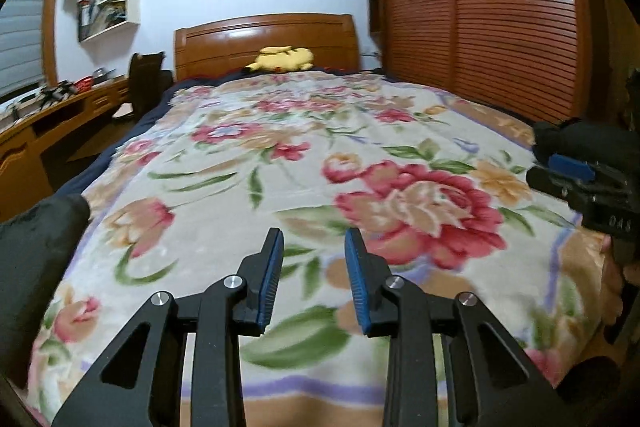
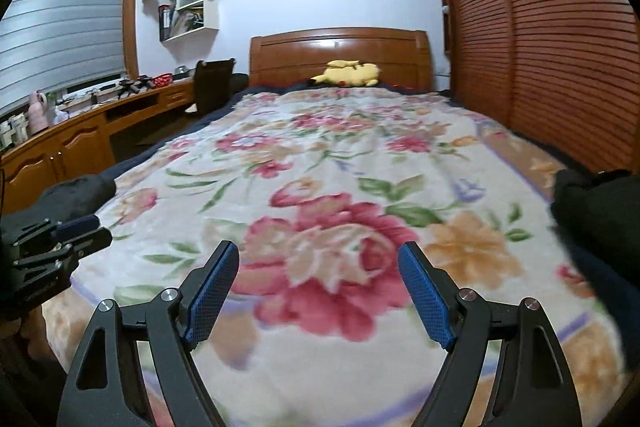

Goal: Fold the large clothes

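The left wrist view shows the right gripper from the side at the right edge, with black cloth bunched at its blue-padded tips; whether it is actually pinched there cannot be told from this angle. The right wrist view instead shows its own fingers spread wide with only the floral blanket between them. That view also catches the left gripper at the left edge, its tips close together, with dark cloth just beyond them. In the left wrist view the left gripper has its fingers apart by a narrow gap, nothing between them.

The dark garment shows only at the frame edges: one mass at the near left of the left view, another at the right of the right view, both off to the sides of the fingers. A yellow plush toy lies by the far headboard.
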The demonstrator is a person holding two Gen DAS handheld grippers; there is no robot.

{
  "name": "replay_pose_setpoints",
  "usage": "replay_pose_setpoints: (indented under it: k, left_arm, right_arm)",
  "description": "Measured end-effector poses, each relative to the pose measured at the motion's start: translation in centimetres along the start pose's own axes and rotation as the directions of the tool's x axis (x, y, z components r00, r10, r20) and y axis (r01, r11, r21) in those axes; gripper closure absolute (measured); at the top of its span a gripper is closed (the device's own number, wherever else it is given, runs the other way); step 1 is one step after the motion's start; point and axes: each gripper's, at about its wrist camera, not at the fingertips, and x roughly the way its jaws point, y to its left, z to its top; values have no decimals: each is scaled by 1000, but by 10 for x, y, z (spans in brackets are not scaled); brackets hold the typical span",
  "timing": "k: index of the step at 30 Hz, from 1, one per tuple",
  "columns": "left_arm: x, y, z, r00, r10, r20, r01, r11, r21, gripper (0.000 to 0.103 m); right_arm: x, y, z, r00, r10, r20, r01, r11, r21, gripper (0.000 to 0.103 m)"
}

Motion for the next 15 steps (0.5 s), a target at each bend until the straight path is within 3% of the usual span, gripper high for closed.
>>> replay_pose_setpoints:
  k: [1,3,5,7,11,15]
  left_arm:
    - [0,4,-1,1000,-6,-3,6,1000,-7,70]
    - [-2,11,-2,1000,-1,9,1,1000,-20,57]
    - [-8,16,-3,999,21,50,-20,999,-26,12]
    - [-12,20,-4,996,37,76,-35,999,-30,0]
    - [-11,29,-8,992,93,85,-90,995,-42,0]
    - [-4,37,-16,992,103,71,-99,994,-52,0]
  right_arm:
    - [11,5,-2,1000,9,-2,-9,1000,4,20]
    - [27,3,-2,1000,26,-5,-26,1000,10,20]
    - [39,3,-3,999,34,6,-34,999,12,20]
    - [39,6,-5,999,37,18,-37,999,2,20]
    - [41,12,-14,998,48,44,-48,999,-6,18]
    - [57,9,-23,998,45,44,-46,999,16,14]
